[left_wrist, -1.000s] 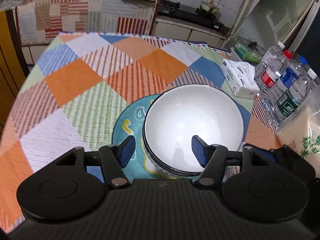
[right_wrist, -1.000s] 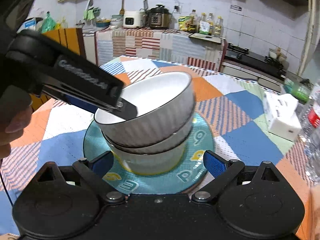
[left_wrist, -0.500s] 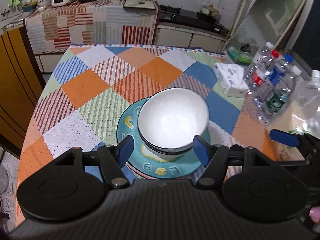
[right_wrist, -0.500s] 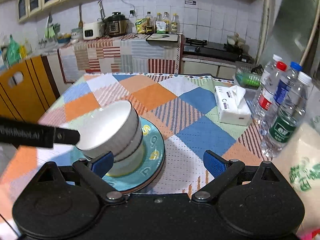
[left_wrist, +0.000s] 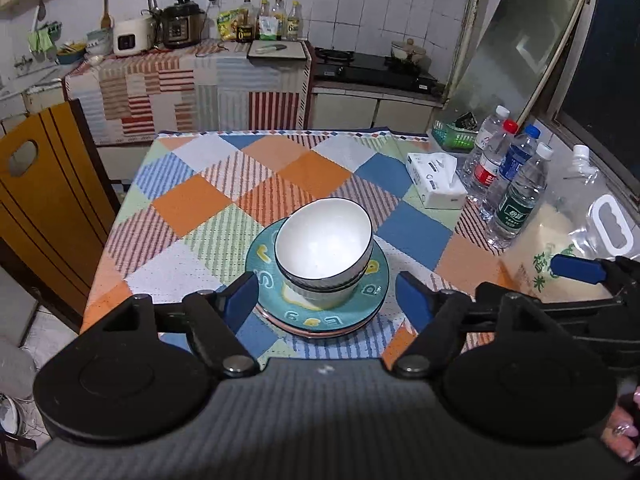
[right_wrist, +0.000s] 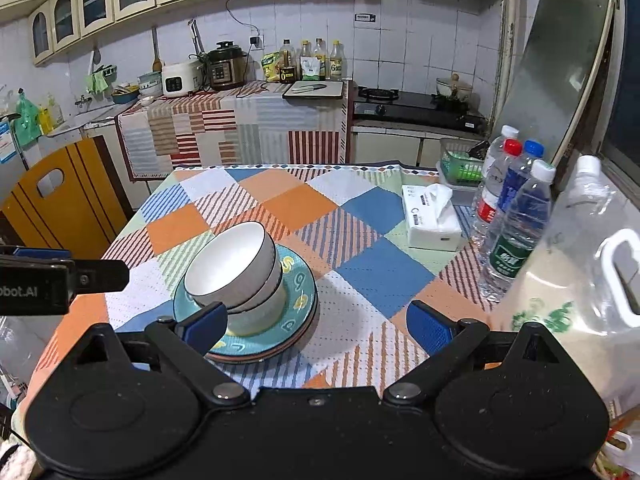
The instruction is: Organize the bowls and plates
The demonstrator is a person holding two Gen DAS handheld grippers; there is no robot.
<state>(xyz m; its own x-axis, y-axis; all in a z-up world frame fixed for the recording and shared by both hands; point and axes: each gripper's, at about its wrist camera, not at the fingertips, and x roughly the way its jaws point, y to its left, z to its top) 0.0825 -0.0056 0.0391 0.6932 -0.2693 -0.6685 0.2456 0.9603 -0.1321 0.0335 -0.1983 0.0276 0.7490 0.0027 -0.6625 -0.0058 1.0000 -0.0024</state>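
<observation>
Three nested white bowls (left_wrist: pixel 323 254) are stacked on teal plates (left_wrist: pixel 362 312) near the table's (left_wrist: pixel 192 200) front edge. Left tongs (left_wrist: pixel 324 300), just widened, and right tongs (right_wrist: pixel 316 326) are held apart, empty.

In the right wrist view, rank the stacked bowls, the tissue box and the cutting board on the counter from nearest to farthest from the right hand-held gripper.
1. Stacked bowls: left of centre on the teal plate, just ahead of the right hand-held gripper.
2. Tissue box: on the table's right side, beside the water bottles.
3. Cutting board: on the counter beyond the table.
</observation>
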